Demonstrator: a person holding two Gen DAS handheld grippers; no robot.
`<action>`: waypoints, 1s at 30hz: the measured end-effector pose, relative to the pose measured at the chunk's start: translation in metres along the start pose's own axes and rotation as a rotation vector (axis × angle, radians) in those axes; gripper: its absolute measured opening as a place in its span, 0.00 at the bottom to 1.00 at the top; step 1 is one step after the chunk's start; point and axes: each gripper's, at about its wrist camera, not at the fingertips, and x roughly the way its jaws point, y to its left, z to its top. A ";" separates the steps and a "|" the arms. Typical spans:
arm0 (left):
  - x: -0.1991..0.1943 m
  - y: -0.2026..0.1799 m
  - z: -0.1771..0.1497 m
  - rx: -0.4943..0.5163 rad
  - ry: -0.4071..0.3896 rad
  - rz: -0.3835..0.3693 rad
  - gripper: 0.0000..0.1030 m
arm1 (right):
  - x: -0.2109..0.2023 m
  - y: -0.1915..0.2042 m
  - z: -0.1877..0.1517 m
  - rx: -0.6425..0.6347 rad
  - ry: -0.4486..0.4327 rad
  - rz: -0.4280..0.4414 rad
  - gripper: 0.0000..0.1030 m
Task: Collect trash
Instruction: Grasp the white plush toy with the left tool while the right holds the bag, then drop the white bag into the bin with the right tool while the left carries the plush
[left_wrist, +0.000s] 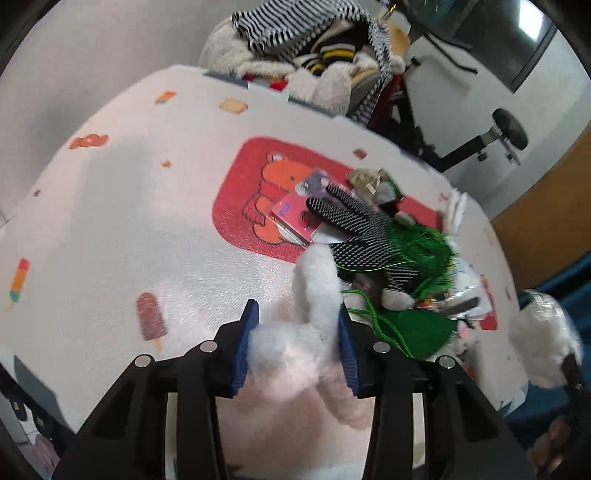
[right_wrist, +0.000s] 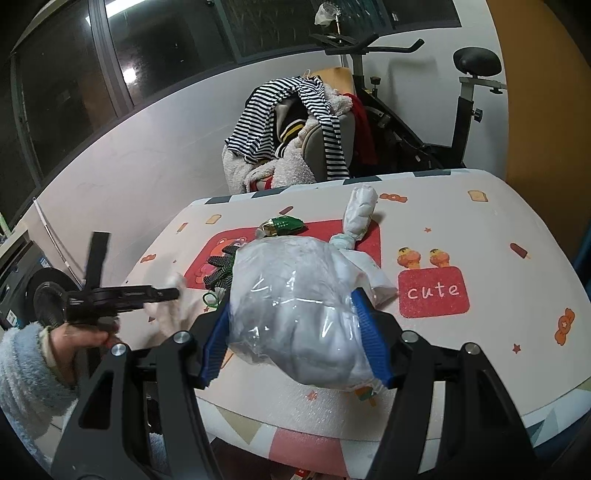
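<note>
Your left gripper (left_wrist: 297, 325) clamped on white tissue wad (left_wrist: 314, 314), your right gripper (right_wrist: 295, 328) gripping clear trash bag (right_wrist: 295, 306), both over the patterned table (right_wrist: 480, 229).

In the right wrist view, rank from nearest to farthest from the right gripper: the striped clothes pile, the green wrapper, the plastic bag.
1. Plastic bag: between the right gripper's pads, held.
2. Green wrapper: on the table beyond the bag, slightly left.
3. Striped clothes pile: on the chair past the table's far edge.
</note>
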 end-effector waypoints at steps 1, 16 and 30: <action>-0.007 0.000 -0.002 0.000 -0.011 -0.004 0.39 | 0.000 0.001 -0.001 0.002 0.003 0.004 0.61; -0.106 -0.030 -0.061 0.073 -0.128 -0.135 0.39 | -0.016 0.045 -0.033 -0.076 0.158 0.080 0.61; -0.138 -0.043 -0.110 0.146 -0.145 -0.171 0.39 | -0.032 0.065 -0.096 -0.106 0.412 0.121 0.61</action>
